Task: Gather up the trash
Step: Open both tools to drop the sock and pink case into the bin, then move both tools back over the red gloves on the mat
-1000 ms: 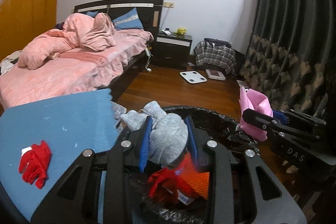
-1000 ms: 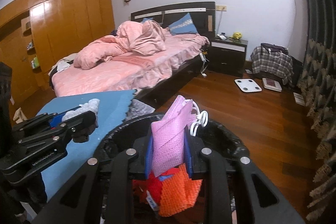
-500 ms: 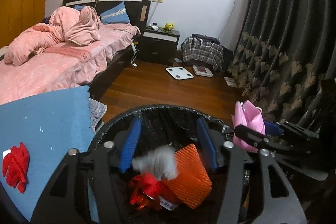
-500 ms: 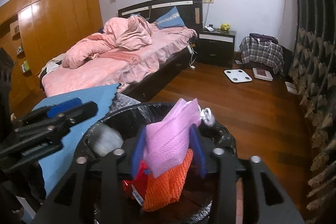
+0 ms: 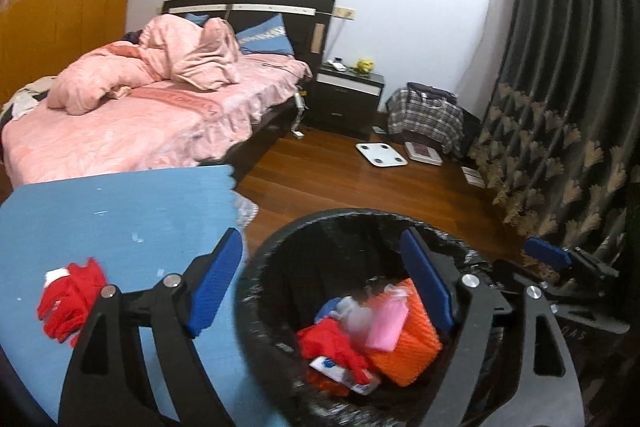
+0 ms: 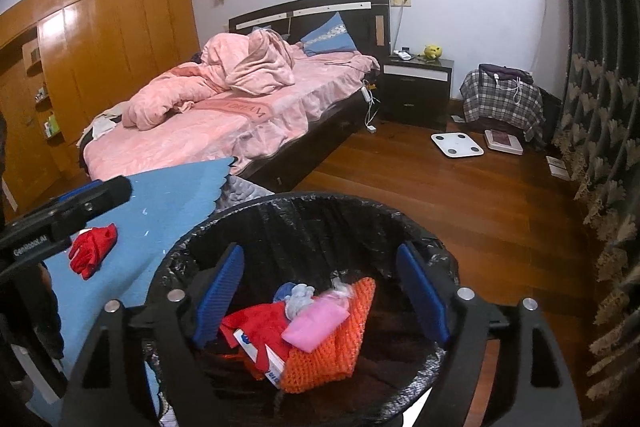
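Both tongs emptied since a second ago: then clamped on a grey rag (left) and a pink mesh (right), now both pieces down in the bin point(image 6: 304, 203). Jaws of the left tongs point(image 5: 320, 283) opening, nothing between the blue pads. Same for the right tongs point(image 6: 320, 291): opening, empty, hanging over the bin mouth.

Bin lined with a black bag, standing on the wood floor just beside the near right edge of the blue mat point(image 5: 112, 227). Left tongs straddling the bin's left rim, one pad over the mat, the other over the bin.

Inside, largest first: orange net point(image 6: 336, 347), long axis running from near rim up toward the far rim; red cloth point(image 6: 260, 327) to its left; pink mesh point(image 6: 316, 323) lying flat on top, long axis slanting from lower left to upper right; grey rag point(image 6: 298, 297) bunched behind it. All below and between the right tongs' pads, untouched.

Red glove point(image 5: 70, 301) alone near the mat's left edge, left of the left tongs.
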The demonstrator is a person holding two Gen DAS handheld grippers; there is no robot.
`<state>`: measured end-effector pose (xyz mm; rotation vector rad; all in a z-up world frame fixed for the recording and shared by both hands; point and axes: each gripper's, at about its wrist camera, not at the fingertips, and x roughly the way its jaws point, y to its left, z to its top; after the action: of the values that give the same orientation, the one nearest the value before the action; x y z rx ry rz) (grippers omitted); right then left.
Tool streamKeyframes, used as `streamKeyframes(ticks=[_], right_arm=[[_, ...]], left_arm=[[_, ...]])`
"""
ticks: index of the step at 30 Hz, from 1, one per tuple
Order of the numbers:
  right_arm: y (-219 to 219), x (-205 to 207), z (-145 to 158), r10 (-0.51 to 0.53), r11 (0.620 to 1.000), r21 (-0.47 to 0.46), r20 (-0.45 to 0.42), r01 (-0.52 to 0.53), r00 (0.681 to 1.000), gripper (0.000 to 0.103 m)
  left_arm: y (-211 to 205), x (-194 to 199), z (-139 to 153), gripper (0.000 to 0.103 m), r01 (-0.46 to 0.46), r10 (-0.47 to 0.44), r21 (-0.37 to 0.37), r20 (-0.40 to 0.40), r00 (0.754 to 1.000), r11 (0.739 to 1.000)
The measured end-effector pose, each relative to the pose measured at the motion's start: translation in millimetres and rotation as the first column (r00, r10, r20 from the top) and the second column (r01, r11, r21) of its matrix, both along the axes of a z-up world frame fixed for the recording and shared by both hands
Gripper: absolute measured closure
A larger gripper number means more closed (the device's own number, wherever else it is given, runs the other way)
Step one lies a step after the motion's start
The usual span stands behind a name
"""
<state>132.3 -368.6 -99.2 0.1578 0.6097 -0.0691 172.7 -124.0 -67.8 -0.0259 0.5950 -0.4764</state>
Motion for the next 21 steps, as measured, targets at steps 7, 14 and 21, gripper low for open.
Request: streamKeyframes(ticks=[7,14,21], right_arm=[[18,3,5,0.010,1.000,0.010,0.009,-0.010,1.000,0.006],[52,15,9,0.077,0.997,0.027,0.014,-0.077,0.997,0.006],[99,31,14,0.156,0.987,0.035,0.026,-0.157,0.987,0.006]], left_arm=[[47,-8,-2,0.013,-0.100,0.100,0.043,0.008,0.995,0.994],[107,-13,-6,0.012,-0.224,0.225,0.072,-0.001,0.974,0.972],[162,-21,-9,0.012,-0.325,0.327,0.095,-0.003,0.945,0.941]])
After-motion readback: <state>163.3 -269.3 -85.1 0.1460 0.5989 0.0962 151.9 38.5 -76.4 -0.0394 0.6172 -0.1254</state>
